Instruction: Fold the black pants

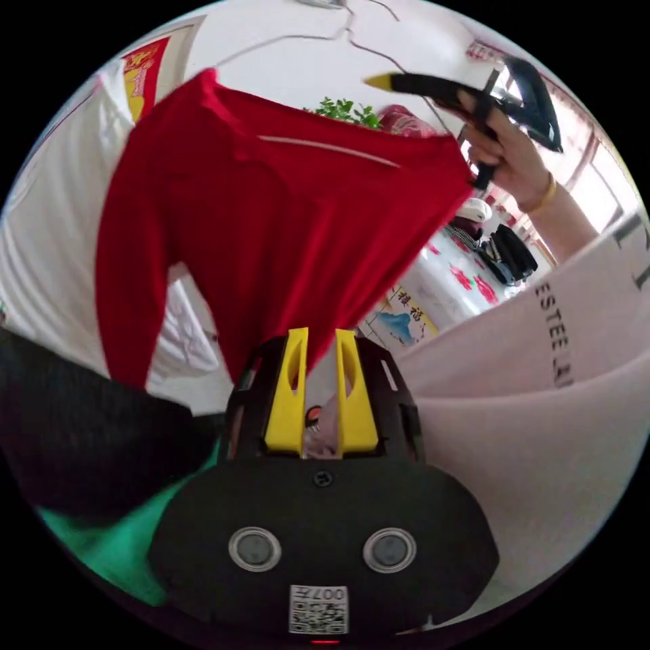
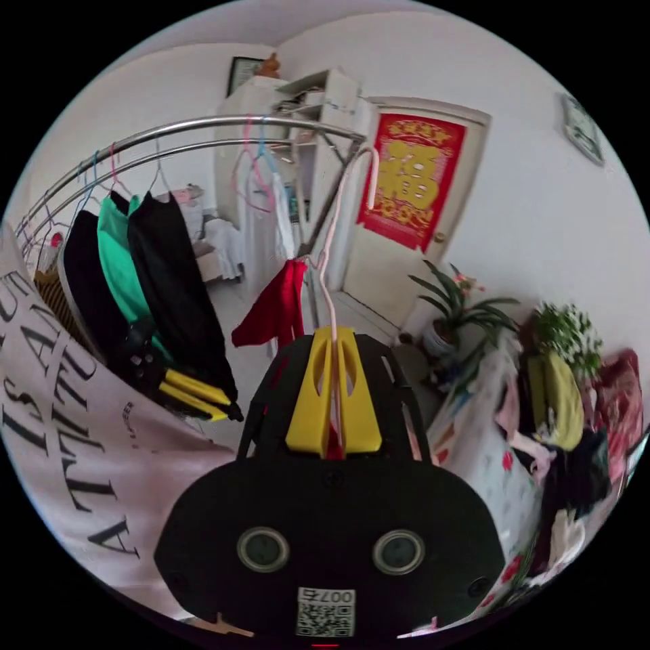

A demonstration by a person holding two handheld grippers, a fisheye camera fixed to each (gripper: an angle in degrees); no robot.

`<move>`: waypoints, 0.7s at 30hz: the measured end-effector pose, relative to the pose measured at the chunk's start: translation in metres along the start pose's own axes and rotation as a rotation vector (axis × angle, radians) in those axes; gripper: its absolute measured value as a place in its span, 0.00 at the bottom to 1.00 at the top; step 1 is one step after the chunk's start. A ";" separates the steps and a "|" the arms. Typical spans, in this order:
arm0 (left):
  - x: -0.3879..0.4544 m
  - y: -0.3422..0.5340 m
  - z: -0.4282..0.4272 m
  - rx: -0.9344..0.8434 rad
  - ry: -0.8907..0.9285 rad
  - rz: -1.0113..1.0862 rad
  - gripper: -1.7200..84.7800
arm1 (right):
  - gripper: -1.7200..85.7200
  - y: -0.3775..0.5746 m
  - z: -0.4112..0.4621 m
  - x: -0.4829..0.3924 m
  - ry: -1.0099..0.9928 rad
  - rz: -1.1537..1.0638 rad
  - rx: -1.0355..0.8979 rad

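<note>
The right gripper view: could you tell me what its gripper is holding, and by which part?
The right gripper is shut on the pink hanger carrying the red garment, gripping its wire neck.

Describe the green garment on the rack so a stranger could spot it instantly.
Find the metal clothes rail. Among the hangers at one end hangs the green garment, sandwiched between two black garments; it is the one bright green piece there.

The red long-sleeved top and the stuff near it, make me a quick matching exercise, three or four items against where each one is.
Things:
1. red long-sleeved top
2. pale pink wire hanger
3. green garment
4. potted green plant

Places:
A. on the steel rail between two black garments
B. on the floor near the door
C. draped on a hanger
D. pinched between the right gripper jaws

Pairs: 1-C, 2-D, 3-A, 4-B
</note>
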State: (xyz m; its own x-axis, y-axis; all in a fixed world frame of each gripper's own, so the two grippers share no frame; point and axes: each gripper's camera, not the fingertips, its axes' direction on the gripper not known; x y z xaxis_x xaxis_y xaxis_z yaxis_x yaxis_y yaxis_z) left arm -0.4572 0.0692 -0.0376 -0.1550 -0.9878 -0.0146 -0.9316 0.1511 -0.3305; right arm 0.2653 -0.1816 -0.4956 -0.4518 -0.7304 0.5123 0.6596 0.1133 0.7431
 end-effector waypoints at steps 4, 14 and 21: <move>0.002 -0.077 0.010 0.061 0.059 0.079 0.12 | 0.02 0.057 -0.047 -0.005 0.243 0.053 -0.067; 0.110 -0.277 0.031 0.169 0.185 0.463 0.17 | 0.02 0.162 -0.159 -0.016 0.539 0.184 -0.133; 0.247 -0.388 0.062 0.122 0.431 0.739 0.08 | 0.02 0.242 -0.235 0.004 0.528 0.339 -0.033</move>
State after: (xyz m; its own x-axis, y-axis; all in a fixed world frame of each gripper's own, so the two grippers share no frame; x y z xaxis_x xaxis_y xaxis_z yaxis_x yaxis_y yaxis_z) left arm -0.1136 -0.2357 0.0284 -0.8416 -0.5335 0.0848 -0.5044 0.7199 -0.4767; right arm 0.5646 -0.3158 -0.4147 0.1382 -0.8924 0.4295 0.7361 0.3827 0.5584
